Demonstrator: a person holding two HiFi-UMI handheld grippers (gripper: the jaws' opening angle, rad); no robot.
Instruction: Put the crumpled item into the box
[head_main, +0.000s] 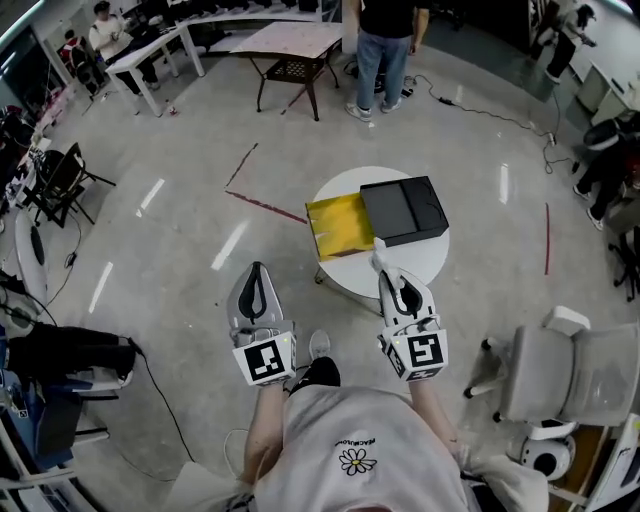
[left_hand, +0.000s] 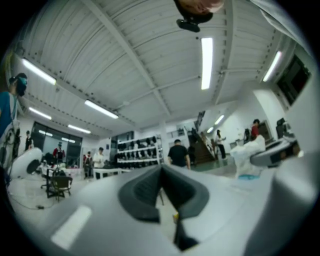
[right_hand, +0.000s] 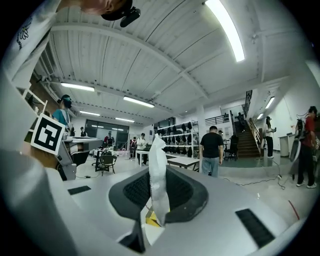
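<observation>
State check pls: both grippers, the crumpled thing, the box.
Left gripper: jaws together, empty.
Right gripper: jaws shut on the white crumpled item.
White crumpled item: pinched upright in the right jaws, not yet in the box.
Black box with gold half: appears open, gold half laid out beside the black half on the round white table.
</observation>
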